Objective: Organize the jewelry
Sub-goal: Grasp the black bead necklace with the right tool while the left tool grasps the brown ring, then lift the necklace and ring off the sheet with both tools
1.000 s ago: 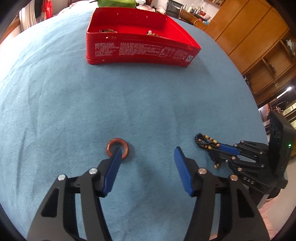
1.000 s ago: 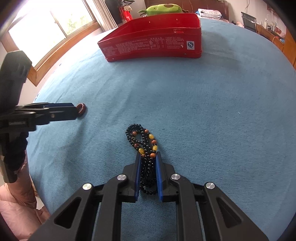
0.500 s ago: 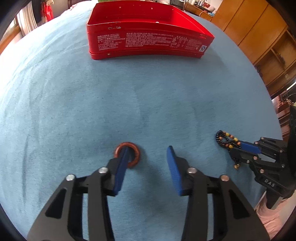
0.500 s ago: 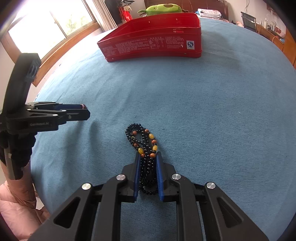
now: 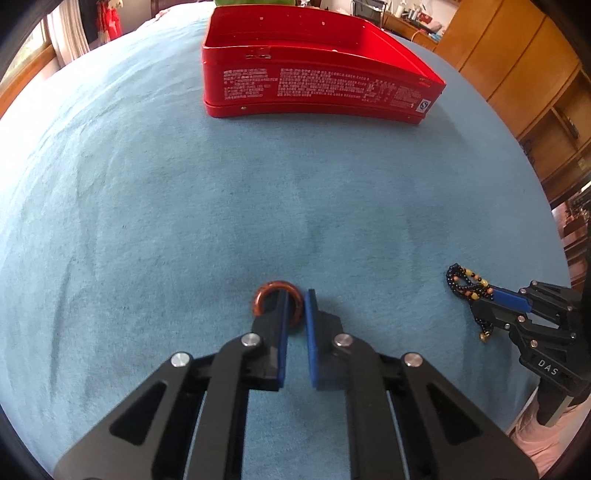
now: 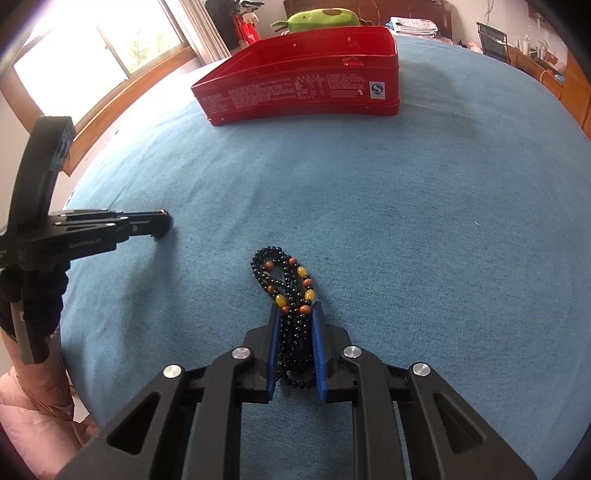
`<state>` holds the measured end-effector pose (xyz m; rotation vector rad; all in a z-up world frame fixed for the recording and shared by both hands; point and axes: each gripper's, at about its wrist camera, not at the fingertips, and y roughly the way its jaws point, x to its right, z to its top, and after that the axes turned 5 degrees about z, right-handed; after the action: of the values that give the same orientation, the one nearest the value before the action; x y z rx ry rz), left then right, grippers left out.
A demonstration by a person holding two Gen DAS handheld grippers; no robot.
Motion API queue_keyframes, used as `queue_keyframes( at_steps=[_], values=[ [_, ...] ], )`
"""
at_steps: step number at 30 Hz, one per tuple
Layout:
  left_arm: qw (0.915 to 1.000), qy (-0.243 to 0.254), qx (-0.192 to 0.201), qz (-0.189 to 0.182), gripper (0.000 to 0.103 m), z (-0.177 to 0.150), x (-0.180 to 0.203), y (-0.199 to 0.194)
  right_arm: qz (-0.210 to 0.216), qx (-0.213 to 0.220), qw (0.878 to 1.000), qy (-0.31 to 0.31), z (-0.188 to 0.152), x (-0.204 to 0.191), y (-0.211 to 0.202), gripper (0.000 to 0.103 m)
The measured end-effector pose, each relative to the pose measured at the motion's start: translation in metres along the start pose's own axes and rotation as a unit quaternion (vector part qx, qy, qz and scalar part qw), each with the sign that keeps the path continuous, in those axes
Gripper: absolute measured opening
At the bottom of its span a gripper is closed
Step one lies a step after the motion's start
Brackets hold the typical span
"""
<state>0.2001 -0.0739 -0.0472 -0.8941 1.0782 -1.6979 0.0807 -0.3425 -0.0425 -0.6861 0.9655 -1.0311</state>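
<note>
A reddish-brown ring (image 5: 263, 300) lies on the blue cloth (image 5: 184, 203). My left gripper (image 5: 295, 295) is shut on the ring's right side, one finger inside the hoop and one outside. In the right wrist view, the left gripper (image 6: 164, 221) touches the cloth at the left. A black bead necklace (image 6: 286, 280) with orange and yellow beads lies bunched on the cloth, and my right gripper (image 6: 294, 312) is shut on its near strands. The necklace (image 5: 466, 282) and right gripper (image 5: 495, 299) also show at the left wrist view's right edge. An open red tin (image 5: 314, 86) stands at the far side.
A green plush toy (image 6: 319, 18) sits behind the red tin (image 6: 303, 88). A bright window (image 6: 92, 62) is at the left and wooden cabinets (image 5: 517, 74) at the right. A person's pink sleeve (image 6: 33, 406) is by the cloth's near left edge.
The left jaws went from wide open to shut on the ring's right side, and the left gripper tipped a little. The right gripper and the necklace stayed still.
</note>
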Motion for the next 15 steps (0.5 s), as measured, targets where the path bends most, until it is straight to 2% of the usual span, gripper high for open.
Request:
queue_keyframes(
  at_steps=[8,12,14,15],
  values=[
    [0.9998,-0.005,0.017,-0.011,0.007,-0.013,-0.009,-0.016,0.011,0.019,1.0,-0.012,0.0,-0.008,-0.013,0.011],
    [0.9996,-0.004,0.028,-0.005,0.007,-0.018,-0.015,-0.028,0.002,0.012,1.0,-0.017,0.002,-0.012,-0.011,0.011],
    [0.9997,-0.005,0.026,-0.002,0.007,-0.018,-0.016,-0.029,-0.002,0.006,1.0,-0.013,0.003,-0.011,-0.007,0.016],
    [0.9997,-0.004,0.025,0.004,0.007,-0.018,-0.016,-0.028,-0.005,0.006,1.0,-0.011,0.002,-0.01,-0.005,0.025]
  ],
)
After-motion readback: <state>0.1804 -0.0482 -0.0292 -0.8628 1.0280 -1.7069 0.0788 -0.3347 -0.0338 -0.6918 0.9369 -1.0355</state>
